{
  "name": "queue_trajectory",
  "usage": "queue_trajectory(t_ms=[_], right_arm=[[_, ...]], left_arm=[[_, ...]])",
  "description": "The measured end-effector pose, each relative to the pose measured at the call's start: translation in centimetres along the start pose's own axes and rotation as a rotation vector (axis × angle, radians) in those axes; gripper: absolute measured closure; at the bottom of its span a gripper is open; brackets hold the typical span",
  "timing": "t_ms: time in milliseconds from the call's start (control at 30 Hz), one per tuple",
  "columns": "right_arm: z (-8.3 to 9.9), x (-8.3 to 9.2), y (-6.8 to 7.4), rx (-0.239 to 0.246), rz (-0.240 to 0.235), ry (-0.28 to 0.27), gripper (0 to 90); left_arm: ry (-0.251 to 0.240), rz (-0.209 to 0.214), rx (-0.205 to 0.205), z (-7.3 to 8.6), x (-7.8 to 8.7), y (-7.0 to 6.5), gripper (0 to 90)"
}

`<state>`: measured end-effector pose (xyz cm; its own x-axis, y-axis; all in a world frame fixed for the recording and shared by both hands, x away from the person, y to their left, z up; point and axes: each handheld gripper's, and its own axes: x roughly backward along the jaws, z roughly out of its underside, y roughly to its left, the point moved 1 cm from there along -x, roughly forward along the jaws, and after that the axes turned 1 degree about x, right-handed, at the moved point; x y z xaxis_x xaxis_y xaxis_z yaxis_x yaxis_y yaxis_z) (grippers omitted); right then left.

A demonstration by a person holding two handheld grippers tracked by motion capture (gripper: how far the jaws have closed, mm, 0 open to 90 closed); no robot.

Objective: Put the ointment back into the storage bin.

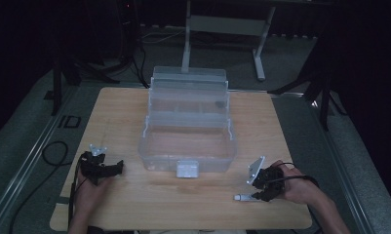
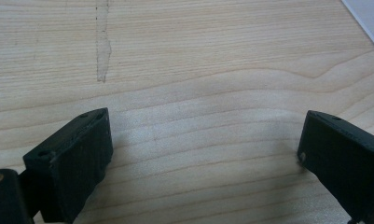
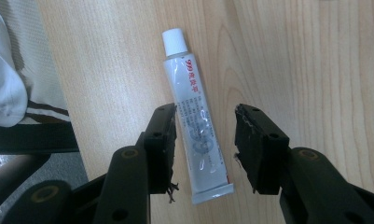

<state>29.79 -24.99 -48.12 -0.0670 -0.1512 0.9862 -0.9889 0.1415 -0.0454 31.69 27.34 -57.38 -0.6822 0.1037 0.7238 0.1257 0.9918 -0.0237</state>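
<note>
The right gripper straddles the white tube lying flat near the tabletop's front right edge, jaws spread, pads not yet pressing. Closing off-centre could skid the slick tube sideways. The left gripper rests spread, holding nothing.

I see the open box mid-bench. The tube lies near my right front edge, between my right claw's jaws.
</note>
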Motion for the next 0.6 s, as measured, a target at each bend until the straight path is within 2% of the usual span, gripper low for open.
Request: queue_trajectory(t_ms=[600], right_arm=[[-0.72,-1.01,0.07,0.028,-0.021,0.037,52.2]], left_arm=[[0.0,0.0,0.0,0.0,0.0,0.0,3.7]])
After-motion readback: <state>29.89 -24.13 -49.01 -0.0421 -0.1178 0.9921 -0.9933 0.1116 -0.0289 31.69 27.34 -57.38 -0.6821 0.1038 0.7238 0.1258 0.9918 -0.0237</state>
